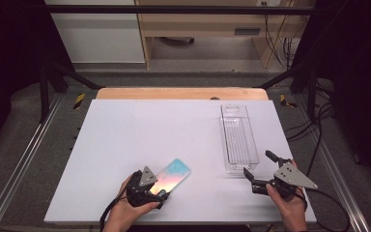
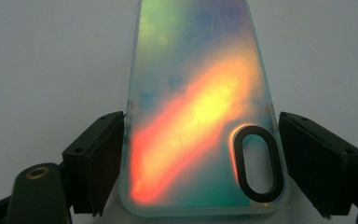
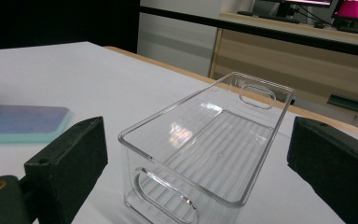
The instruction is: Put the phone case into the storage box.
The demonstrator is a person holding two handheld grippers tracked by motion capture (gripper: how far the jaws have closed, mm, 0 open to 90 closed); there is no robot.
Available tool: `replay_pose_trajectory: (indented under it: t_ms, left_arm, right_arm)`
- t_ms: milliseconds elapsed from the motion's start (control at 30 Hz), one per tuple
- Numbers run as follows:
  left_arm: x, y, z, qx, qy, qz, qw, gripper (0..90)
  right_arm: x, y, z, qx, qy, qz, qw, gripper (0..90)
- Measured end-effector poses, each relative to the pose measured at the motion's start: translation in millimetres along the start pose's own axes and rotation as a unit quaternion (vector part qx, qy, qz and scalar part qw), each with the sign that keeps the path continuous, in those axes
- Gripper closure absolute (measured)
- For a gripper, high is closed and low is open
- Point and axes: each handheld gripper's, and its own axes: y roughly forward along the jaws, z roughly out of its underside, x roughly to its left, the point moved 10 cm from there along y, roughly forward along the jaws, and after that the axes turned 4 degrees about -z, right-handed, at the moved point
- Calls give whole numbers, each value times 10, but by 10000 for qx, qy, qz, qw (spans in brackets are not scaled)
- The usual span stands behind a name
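Closest to the lens, in the left gripper view, the iridescent phone case (image 2: 200, 116) lies flat on the white desk (image 1: 125, 140) with its camera-cutout end set between the jaws of the left hand-held gripper (image 2: 200, 163). Those jaws are spread to either side of the case's long edges; the left pad sits at or against the edge while a sliver of desk shows before the right pad, so I judge the case straddled rather than pinched. From above, the case (image 1: 173, 174) runs diagonally away from the left hand-held gripper (image 1: 147, 186), its long axis pointing up and to the right, in line with the jaws (a squeeze across the short width is what the coming grasp seems to call for). Well to the right stands the clear plastic bin (image 1: 238, 137), its long axis running away from the person, empty. Just short of its near end, the right hand-held gripper (image 1: 263, 169) hangs with jaws wide apart, holding nothing; it is much the nearer to the bin, as the left one is to the case.
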Motion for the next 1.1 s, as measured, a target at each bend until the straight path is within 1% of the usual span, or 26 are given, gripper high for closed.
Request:
replay_pose_trajectory:
  t_ms: [33, 100, 200, 300, 400, 500, 667, 733, 767, 833, 900, 1000, 1100]
  left_arm:
    - [10, -8, -16, -14, -13, -13, 10000, 165]
    - [35, -48, -63, -123, -75, -10, 9999, 166]
    - [71, -109, -115, -233, -157, 53, 9996, 166]
    - [119, -125, -169, -252, -109, 8, 9996, 166]
    - [144, -120, -251, -303, -138, 68, 9994, 166]
    - [172, -100, -338, -294, -84, 96, 9995, 166]
    - [254, -95, -515, -261, 40, 119, 9996, 166]
    - [292, -102, -584, -245, 70, 141, 9996, 166]
    - [319, -104, -616, -247, 87, 138, 9996, 166]
    - [370, -110, -676, -268, 40, 178, 9995, 166]
    - [426, -120, -730, -292, -8, 206, 9994, 166]
    - [488, -135, -810, -277, 17, 169, 9995, 166]
    - [512, -167, -911, -278, 117, 149, 9994, 166]
  right_arm:
    - [-2, -1, -2, -5, -1, 5, 10000, 51]
    - [0, 0, -4, -4, -23, 4, 10000, 51]
    - [17, -1, -15, -7, -54, -11, 10000, 51]
    - [37, -5, -28, -22, -94, -30, 9999, 51]
    - [48, -2, -38, -23, -125, -26, 9999, 51]
    - [67, -8, -77, -42, -167, -7, 9999, 46]
    - [121, -5, -174, -39, -335, 101, 9994, 40]
    - [147, 20, -206, 44, -398, 162, 9991, 34]
    - [175, 35, -230, 47, -437, 129, 9990, 28]
    - [241, 83, -285, 79, -554, 57, 9984, 29]
    - [326, 156, -341, 172, -811, -22, 9966, 30]
    - [467, 303, -429, 343, -1172, -153, 9924, 38]
    - [600, 451, -543, 423, -1537, -267, 9868, 47]
